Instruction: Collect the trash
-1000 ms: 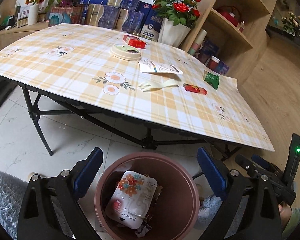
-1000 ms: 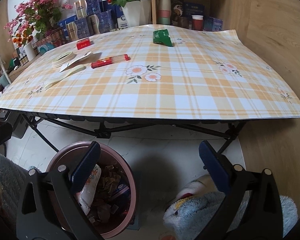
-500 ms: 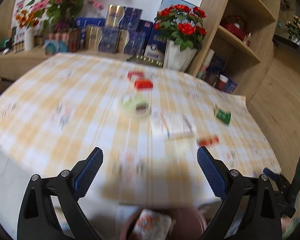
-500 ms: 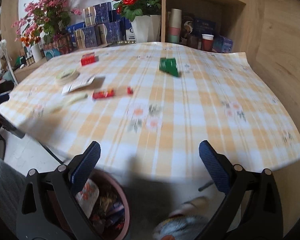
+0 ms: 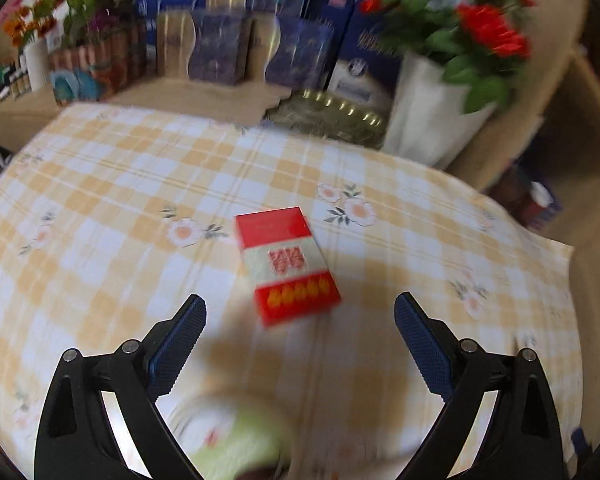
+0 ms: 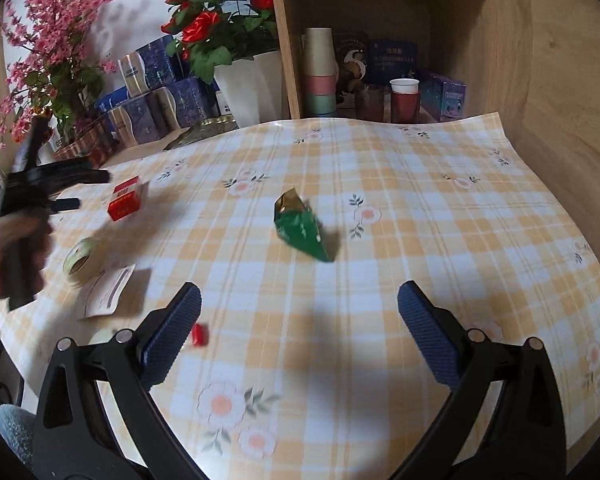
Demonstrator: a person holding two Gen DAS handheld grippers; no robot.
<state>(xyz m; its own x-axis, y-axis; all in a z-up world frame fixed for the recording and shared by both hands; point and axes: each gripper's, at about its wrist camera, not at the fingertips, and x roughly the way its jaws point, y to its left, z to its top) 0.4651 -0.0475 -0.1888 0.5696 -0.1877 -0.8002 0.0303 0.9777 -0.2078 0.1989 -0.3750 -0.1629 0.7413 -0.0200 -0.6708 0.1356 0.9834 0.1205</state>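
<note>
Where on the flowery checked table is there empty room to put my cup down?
The bare stretch is right of the crumpled green foil wrapper, out to the wooden wall, and the near edge by the open right gripper. The left side is crowded: red and white carton, roll of pale tape, white paper slip and the open left gripper.

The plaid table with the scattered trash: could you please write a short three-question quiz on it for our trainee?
1. True or false: the left tongs are shut on the red box.
2. Which piece of trash lies straight ahead of the right tongs? A) green wrapper B) tape roll C) white paper sachet
3. Fill in: the white pot behind the table holds red ____.

Key: 1 false, both tongs are open and empty; 2 A; 3 roses.
</note>
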